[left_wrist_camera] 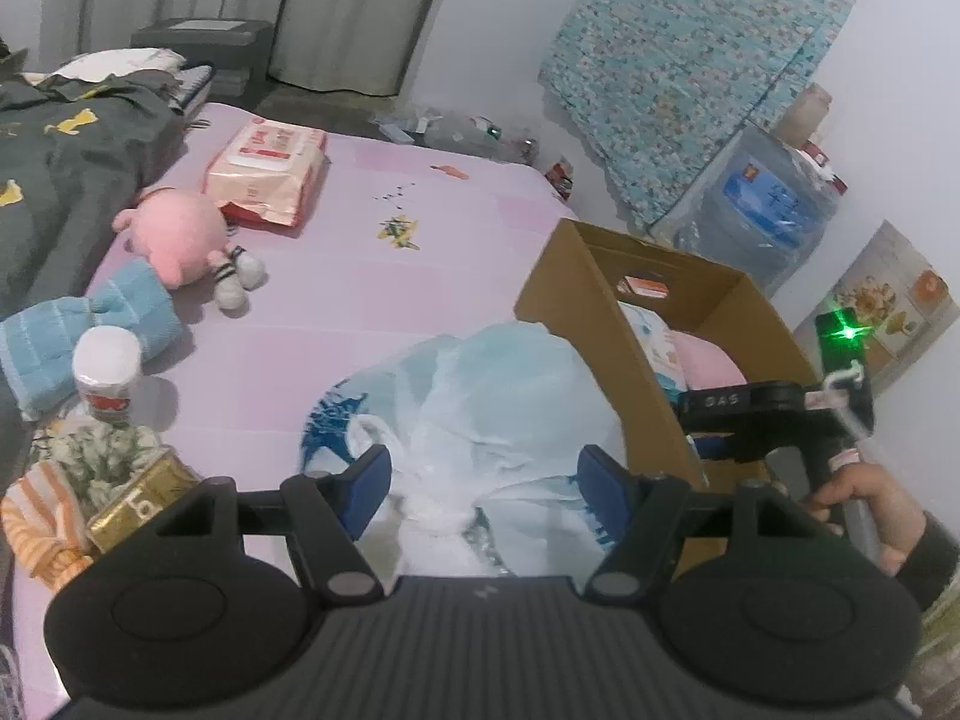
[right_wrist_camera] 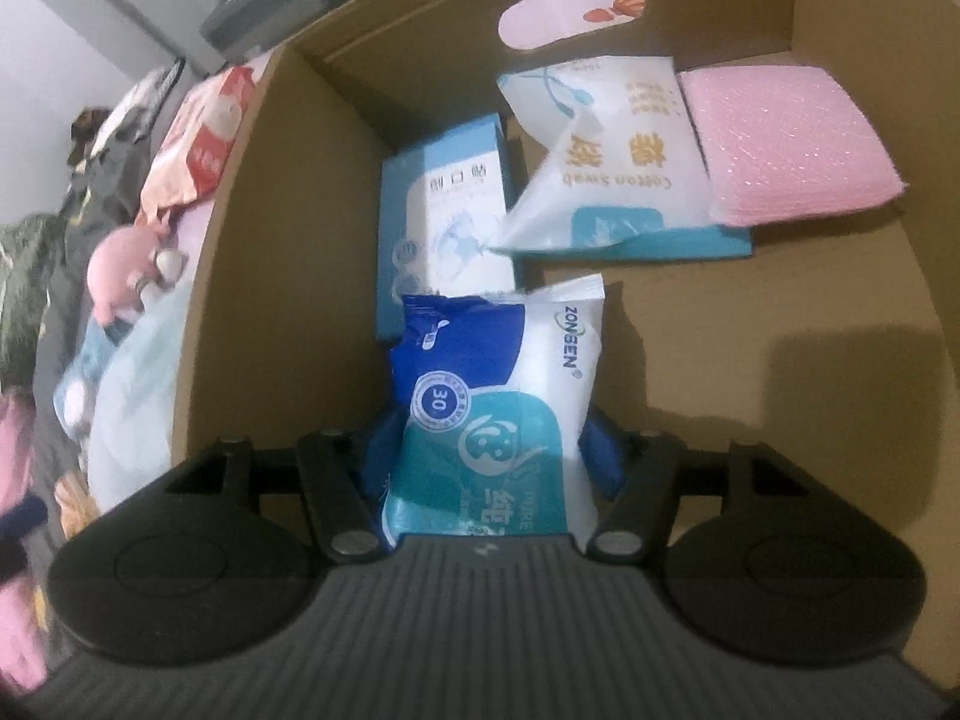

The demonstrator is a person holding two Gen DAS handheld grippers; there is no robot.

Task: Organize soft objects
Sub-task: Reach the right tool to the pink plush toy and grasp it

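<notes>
My right gripper (right_wrist_camera: 489,450) is shut on a blue and white wipes pack (right_wrist_camera: 498,396) and holds it inside the cardboard box (right_wrist_camera: 780,312). The box holds a blue carton (right_wrist_camera: 444,204), a cotton swab bag (right_wrist_camera: 612,168) and a pink sponge (right_wrist_camera: 786,144). My left gripper (left_wrist_camera: 483,489) is open, its blue fingers (left_wrist_camera: 369,489) on either side of a pale blue plastic bag (left_wrist_camera: 498,402) on the bed, just left of the box (left_wrist_camera: 600,324). A pink plush doll (left_wrist_camera: 186,240), a blue towel (left_wrist_camera: 90,336) and a wet-tissue pack (left_wrist_camera: 270,171) lie further left.
The pink bed sheet (left_wrist_camera: 372,300) carries a white-capped bottle (left_wrist_camera: 108,375), a gold box (left_wrist_camera: 144,501) and striped cloth (left_wrist_camera: 42,522) at the near left. A dark blanket (left_wrist_camera: 54,168) lies at far left. A water jug (left_wrist_camera: 762,204) stands behind the box.
</notes>
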